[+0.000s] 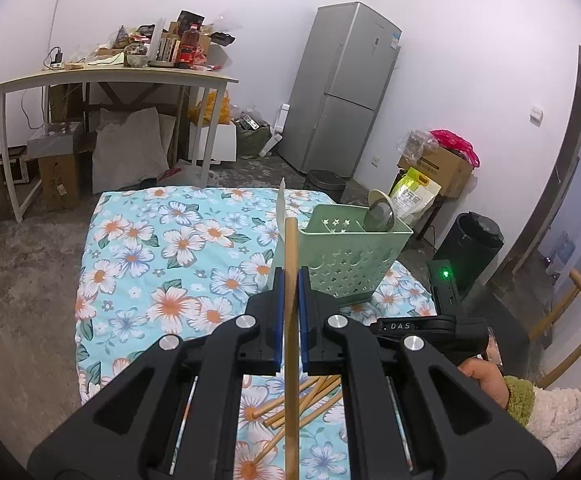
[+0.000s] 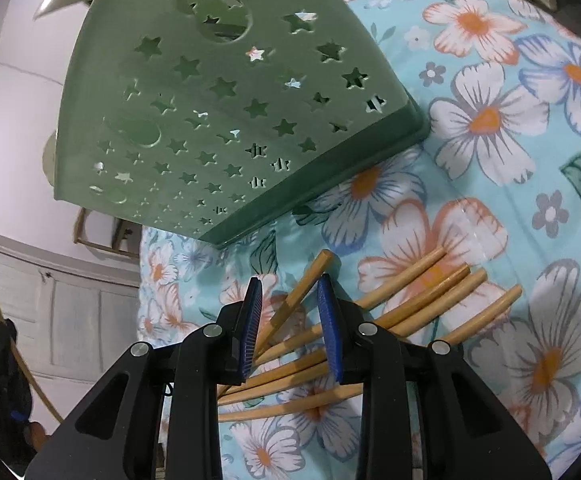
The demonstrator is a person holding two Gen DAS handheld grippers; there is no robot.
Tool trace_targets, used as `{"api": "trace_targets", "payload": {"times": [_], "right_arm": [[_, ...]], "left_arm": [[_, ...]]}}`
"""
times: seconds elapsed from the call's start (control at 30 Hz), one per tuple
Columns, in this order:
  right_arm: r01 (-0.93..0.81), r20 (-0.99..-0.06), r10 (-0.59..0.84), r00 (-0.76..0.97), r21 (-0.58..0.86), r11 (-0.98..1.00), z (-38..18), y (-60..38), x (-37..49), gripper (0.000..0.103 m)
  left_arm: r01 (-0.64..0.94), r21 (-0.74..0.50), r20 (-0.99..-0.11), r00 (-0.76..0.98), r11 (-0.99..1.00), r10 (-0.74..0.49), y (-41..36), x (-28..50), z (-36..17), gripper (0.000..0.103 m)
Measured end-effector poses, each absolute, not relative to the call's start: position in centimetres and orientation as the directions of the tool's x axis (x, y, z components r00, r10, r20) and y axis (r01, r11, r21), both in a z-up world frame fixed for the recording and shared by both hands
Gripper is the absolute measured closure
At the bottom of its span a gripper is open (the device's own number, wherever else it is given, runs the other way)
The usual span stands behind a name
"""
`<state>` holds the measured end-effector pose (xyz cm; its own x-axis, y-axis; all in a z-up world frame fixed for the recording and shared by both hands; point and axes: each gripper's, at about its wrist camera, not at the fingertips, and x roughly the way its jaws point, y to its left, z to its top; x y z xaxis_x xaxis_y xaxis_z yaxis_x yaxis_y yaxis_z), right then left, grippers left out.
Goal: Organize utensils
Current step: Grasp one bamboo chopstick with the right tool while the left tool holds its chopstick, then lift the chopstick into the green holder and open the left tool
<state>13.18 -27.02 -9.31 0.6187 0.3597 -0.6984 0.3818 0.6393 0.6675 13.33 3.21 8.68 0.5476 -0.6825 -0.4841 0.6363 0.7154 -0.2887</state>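
Left gripper (image 1: pixel 289 280): level, fingers clamped on an upright chopstick (image 1: pixel 291 248).
Right gripper (image 2: pixel 290 292): tilted down, fingers apart, straddling a chopstick pile (image 2: pixel 422 300) before the holder (image 2: pixel 218 92).

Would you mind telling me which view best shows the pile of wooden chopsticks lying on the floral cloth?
The right wrist view: the pile of wooden chopsticks spreads beneath the open right gripper. The left wrist view shows only a few chopsticks, behind its gripper.

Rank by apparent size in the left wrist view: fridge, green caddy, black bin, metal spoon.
1. Fridge
2. Green caddy, though nearness inflates it
3. Black bin
4. Metal spoon
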Motion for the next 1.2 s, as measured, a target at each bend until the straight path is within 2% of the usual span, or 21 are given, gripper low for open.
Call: {"api": "trace_targets", "payload": {"times": [0.17, 0.2, 0.23, 0.43, 0.57, 0.87, 1.2], "right_arm": [[0.399, -0.727, 0.303, 0.616, 0.62, 0.676, -9.2, -26.0, 14.6, 0.075], [0.405, -0.732, 0.291, 0.616, 0.611, 0.681, -9.2, -25.9, 14.8, 0.077], [0.411, -0.737, 0.278, 0.616, 0.602, 0.684, -9.3, -25.8, 15.0, 0.084], [0.415, -0.723, 0.275, 0.634, 0.618, 0.668, -9.3, -26.7, 14.4, 0.097], [0.367, -0.689, 0.247, 0.681, 0.613, 0.699, -7.1, -26.9, 13.0, 0.097], [0.21, -0.574, 0.109, 0.811, 0.461, 0.862, 1.3, -25.6, 9.1, 0.097], [0.13, -0.468, 0.086, 0.88, 0.41, 0.903, 5.7, -25.6, 5.8, 0.097]], "left_arm": [[0.63, -0.294, -0.485, 0.55, 0.719, -0.68, 3.3, 13.4, 8.6, 0.098], [0.63, -0.293, -0.484, 0.551, 0.719, -0.68, 3.3, 13.4, 8.7, 0.098], [0.629, -0.294, -0.481, 0.553, 0.72, -0.68, 3.3, 13.4, 8.7, 0.098], [0.626, -0.326, -0.459, 0.55, 0.708, -0.698, 3.0, 13.8, 9.0, 0.098], [0.637, -0.345, -0.424, 0.549, 0.689, -0.72, 2.5, 14.0, 9.6, 0.098], [0.675, -0.367, -0.324, 0.553, 0.641, -0.768, 1.0, 14.2, 12.3, 0.098], [0.716, -0.389, -0.184, 0.556, 0.58, -0.81, -1.7, 16.1, 16.8, 0.098]]}}
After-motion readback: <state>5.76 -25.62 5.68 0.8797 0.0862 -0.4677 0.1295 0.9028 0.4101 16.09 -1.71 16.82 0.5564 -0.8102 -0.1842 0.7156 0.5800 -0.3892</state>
